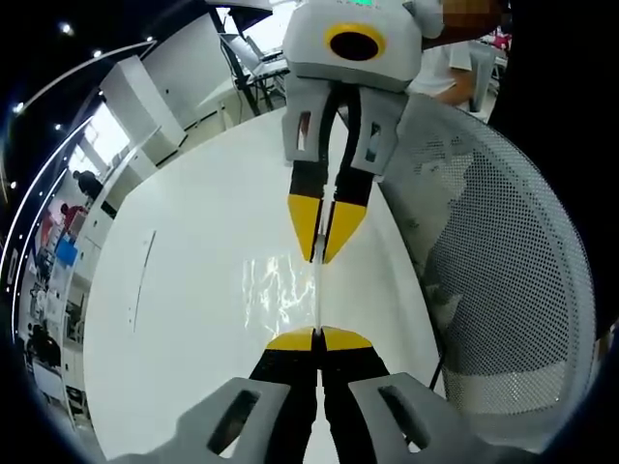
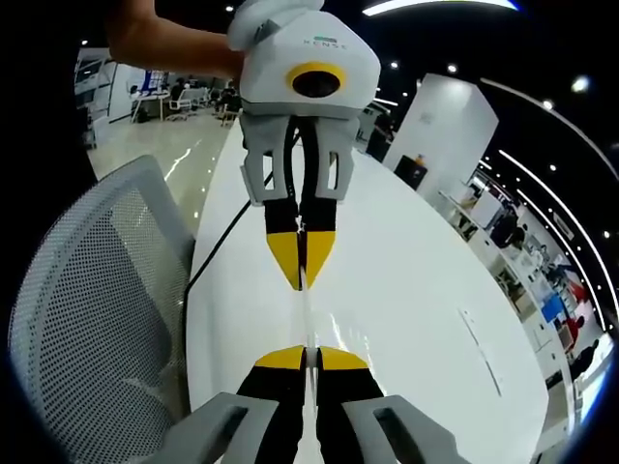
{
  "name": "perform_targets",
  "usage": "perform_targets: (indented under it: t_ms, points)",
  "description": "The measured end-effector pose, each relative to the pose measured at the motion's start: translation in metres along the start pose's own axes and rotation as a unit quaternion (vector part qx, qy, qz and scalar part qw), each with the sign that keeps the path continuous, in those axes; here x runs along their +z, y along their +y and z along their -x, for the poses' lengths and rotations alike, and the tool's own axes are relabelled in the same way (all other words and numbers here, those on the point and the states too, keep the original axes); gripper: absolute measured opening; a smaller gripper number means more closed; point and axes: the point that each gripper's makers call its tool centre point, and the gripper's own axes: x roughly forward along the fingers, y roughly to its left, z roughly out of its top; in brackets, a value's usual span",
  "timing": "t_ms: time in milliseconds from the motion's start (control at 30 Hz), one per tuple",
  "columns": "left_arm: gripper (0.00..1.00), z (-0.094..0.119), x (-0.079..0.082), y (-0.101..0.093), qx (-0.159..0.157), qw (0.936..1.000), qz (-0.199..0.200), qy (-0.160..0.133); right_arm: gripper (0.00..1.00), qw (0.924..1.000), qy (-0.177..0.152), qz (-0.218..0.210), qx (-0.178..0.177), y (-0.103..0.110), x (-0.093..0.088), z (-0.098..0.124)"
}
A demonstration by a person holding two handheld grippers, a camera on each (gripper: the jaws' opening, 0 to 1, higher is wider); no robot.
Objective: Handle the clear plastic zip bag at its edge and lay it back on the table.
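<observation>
In the left gripper view the left gripper rises from the near edge with its yellow-tipped jaws pressed together on the near end of the clear plastic zip bag; the right gripper reaches in from the far side, its jaws likewise closed on the far end of the same edge; the bag's edge runs as a thin pale line between the two sets of tips, and the rest of the bag spreads to the left of that line as a glossy, crinkled sheet over the white table; whether the sheet rests on the table or hangs just above it cannot be told. A grey mesh chair stands at the right, just beside the table's rim.

In the right gripper view the right gripper comes up from the near edge and the left gripper faces it from the far side, a hand behind it; here the bag shows mostly as the taut edge between the tips, its sheet barely readable; the chair lies at the left; the table stretches away to the right, and a dark cable trails along its left rim.
</observation>
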Motion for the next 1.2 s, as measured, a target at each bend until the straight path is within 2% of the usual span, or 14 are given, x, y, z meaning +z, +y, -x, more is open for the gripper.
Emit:
perform_targets:
  t_ms: [1200]
  points:
    - [0.00,0.0004,-0.0058,0.0001,-0.002,1.0000,0.005,0.000,0.00,1.0000,0.004,-0.005,-0.002,-0.0004,-0.0048,0.0007]
